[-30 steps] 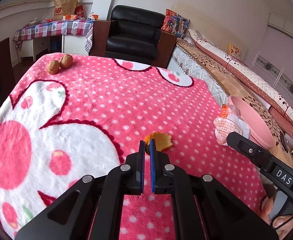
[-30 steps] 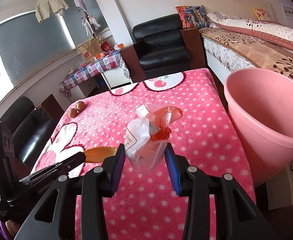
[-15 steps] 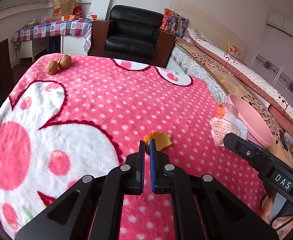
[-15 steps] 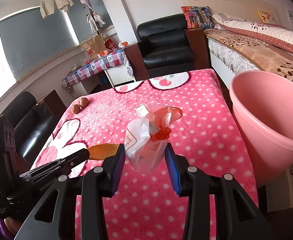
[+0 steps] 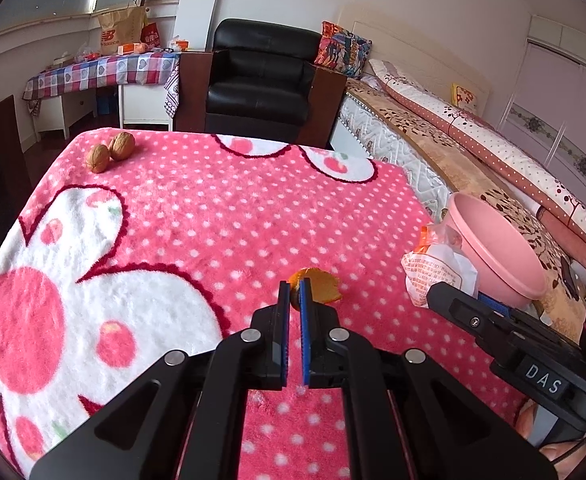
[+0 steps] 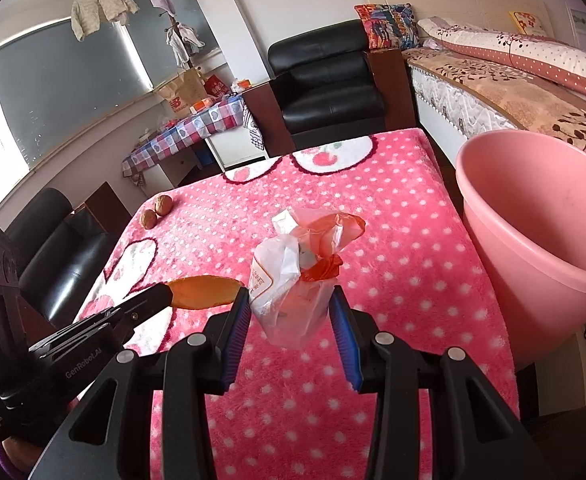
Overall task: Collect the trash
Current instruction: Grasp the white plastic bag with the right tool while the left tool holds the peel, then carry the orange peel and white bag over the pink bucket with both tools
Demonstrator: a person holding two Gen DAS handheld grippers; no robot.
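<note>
My left gripper (image 5: 294, 286) is shut on an orange peel (image 5: 320, 287) and holds it above the pink dotted blanket (image 5: 197, 216). The peel also shows in the right wrist view (image 6: 205, 291), at the tip of the left gripper (image 6: 169, 294). My right gripper (image 6: 289, 300) is shut on a crumpled white and orange plastic bag (image 6: 299, 276) and holds it above the blanket. The bag shows in the left wrist view (image 5: 439, 268) too. A pink bin (image 6: 541, 240) stands just off the blanket's right edge, right of the bag; it also shows in the left wrist view (image 5: 497, 252).
Two walnuts (image 5: 111, 151) lie at the blanket's far left corner. A black armchair (image 5: 259, 84) stands behind the table. A bed (image 5: 473, 152) runs along the right. A checked side table (image 5: 101, 76) stands at the back left.
Both grippers have moved slightly with their loads still held. The right gripper and bag have drifted nearer the pink bin.
</note>
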